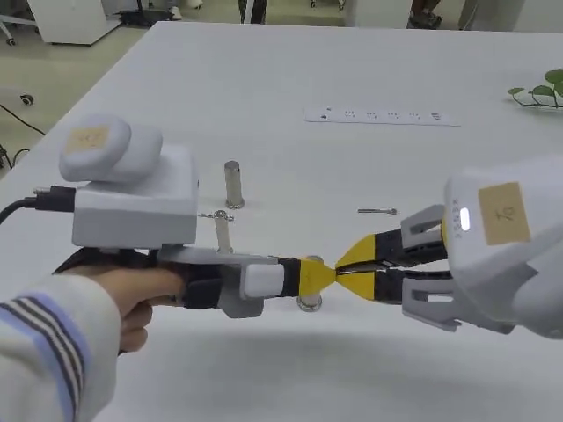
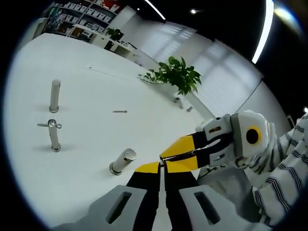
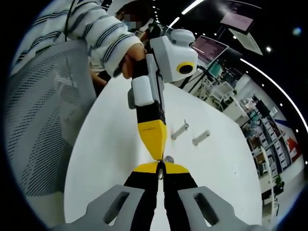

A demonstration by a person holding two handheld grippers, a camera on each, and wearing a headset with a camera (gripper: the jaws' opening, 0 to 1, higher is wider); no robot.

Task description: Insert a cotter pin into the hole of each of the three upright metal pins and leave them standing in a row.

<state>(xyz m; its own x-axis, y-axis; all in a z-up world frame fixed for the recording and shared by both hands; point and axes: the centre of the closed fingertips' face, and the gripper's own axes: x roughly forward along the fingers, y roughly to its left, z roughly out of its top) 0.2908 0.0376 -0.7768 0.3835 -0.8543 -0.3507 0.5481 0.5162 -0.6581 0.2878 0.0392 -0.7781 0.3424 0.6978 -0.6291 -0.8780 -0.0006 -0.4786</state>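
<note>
Left gripper (image 1: 325,276) and right gripper (image 1: 347,270), jaws pressed together, meet tip to tip above the metal pin (image 1: 309,302) nearest the table's (image 1: 264,79) front edge.

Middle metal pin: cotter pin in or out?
In. The cotter pin runs through the middle metal pin near its top, sticking out both sides.

Lit from above by strip lights (image 2: 265,33). Furnished with a white table (image 1: 264,79) bearing a power strip (image 1: 383,115) and a plant (image 2: 178,74), a mesh chair (image 3: 43,125) beside it. Floored in grey (image 1: 53,79), with shelves (image 2: 84,8) beyond.
</note>
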